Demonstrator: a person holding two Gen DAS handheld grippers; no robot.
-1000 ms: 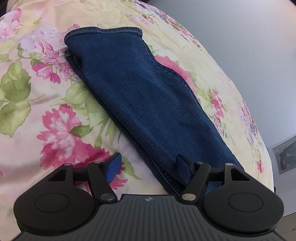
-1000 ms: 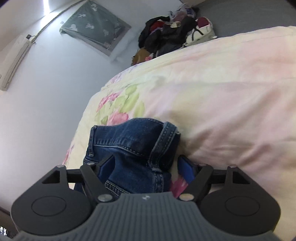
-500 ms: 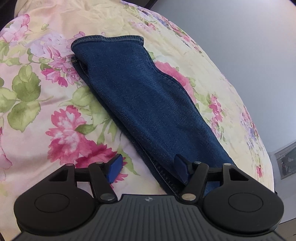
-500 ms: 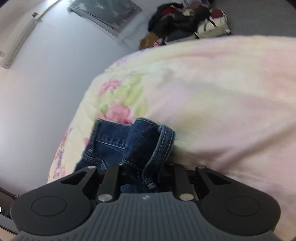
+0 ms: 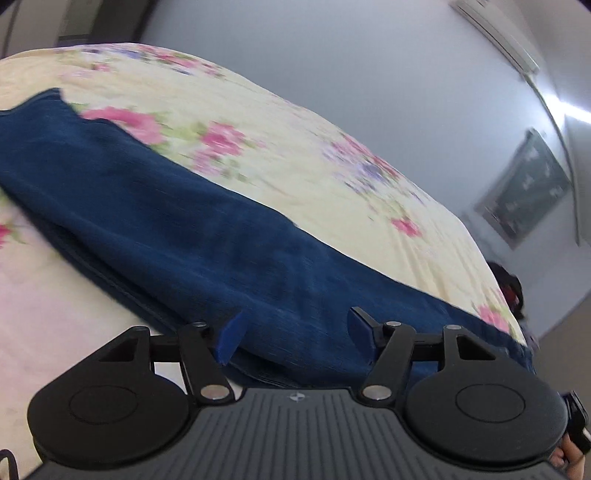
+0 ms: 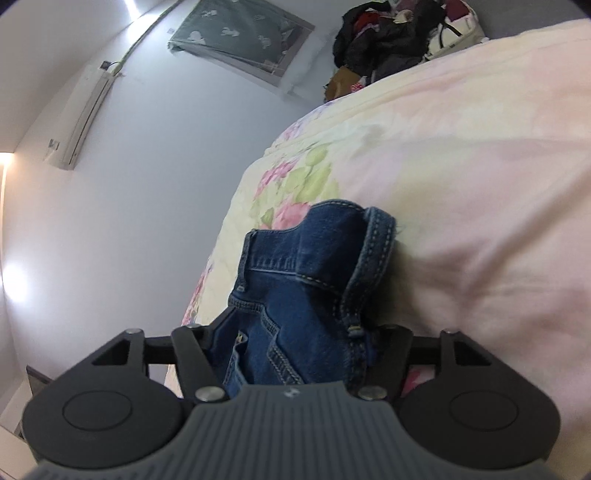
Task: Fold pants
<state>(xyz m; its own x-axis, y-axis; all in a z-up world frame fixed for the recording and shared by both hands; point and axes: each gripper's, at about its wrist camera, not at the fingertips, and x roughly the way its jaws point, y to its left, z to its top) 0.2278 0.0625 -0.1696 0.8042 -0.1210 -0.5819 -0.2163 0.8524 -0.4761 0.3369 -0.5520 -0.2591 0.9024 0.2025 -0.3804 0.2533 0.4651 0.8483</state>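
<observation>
Straddling the bunched denim waistband, right gripper (image 6: 291,343) jaws just reopened, stitched blue pants (image 6: 306,295) between them unpinched, left gripper (image 5: 293,332) spread over the folded legs, floral quilted bedspread (image 5: 303,147) from 9 to 3 o'clock.

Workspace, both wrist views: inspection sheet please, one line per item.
Surface: floral bedspread on a bed.
Job's things: jeans, legs laid lengthwise; waistband end bunched.
Clutter: heap of clothes and bags beyond the bed.
Grippers: left gripper open over the denim, view blurred; right gripper, jaws just reopened, waistband between them.
Cables: cord at left view's bottom corner.
Surroundings: wall air conditioner, dark wall hanging.
</observation>
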